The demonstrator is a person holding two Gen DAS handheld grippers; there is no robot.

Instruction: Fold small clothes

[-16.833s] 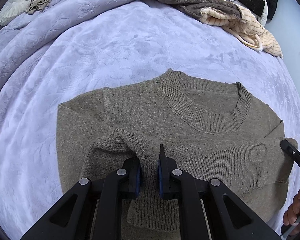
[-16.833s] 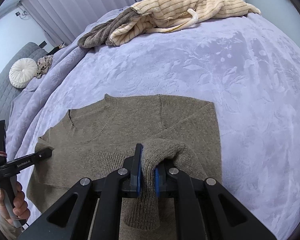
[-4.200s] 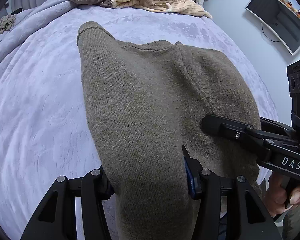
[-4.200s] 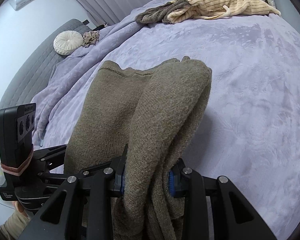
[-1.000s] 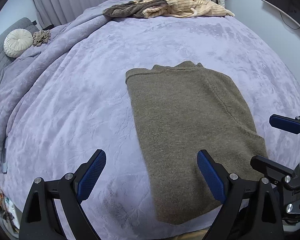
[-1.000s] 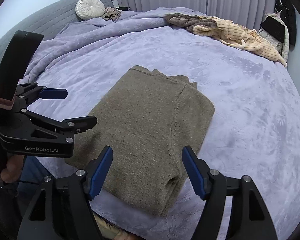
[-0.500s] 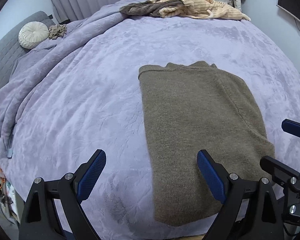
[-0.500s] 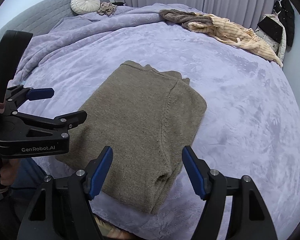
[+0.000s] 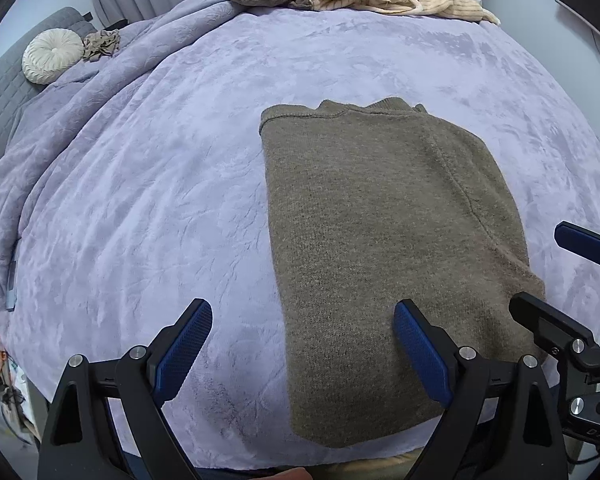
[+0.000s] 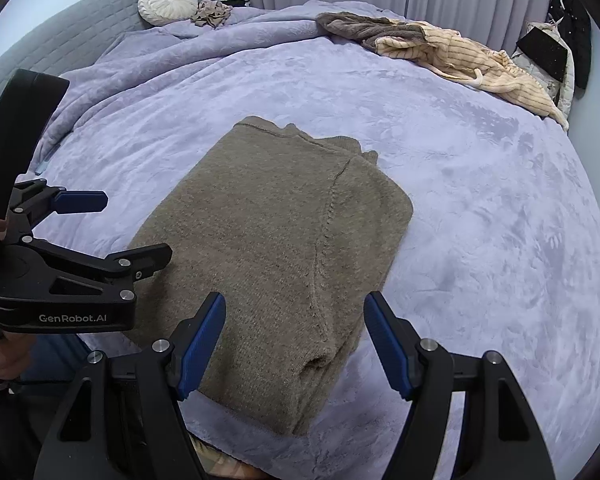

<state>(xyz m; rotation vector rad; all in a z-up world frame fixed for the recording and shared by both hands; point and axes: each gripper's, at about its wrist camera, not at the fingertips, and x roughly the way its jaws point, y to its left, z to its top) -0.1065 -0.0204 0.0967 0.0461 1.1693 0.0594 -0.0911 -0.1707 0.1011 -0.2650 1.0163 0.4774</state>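
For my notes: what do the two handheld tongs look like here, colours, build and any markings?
Both tongs are matte black frames with silver screws and textured blue pads on the fingers. The left tongs carry white lettering "GenRobot.AI", seen in the right wrist view, plus a brownish band round the handle. The right tongs show partial white letters in the left wrist view.

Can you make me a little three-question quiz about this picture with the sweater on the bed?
1. True or false: the brown sweater lies folded on the purple blanket.
2. Is the left tool holding anything?
3. The round white cushion sits: A) on the sweater B) far off near the headboard.

Key: 1 true. 2 No, it is open and empty. 3 B.
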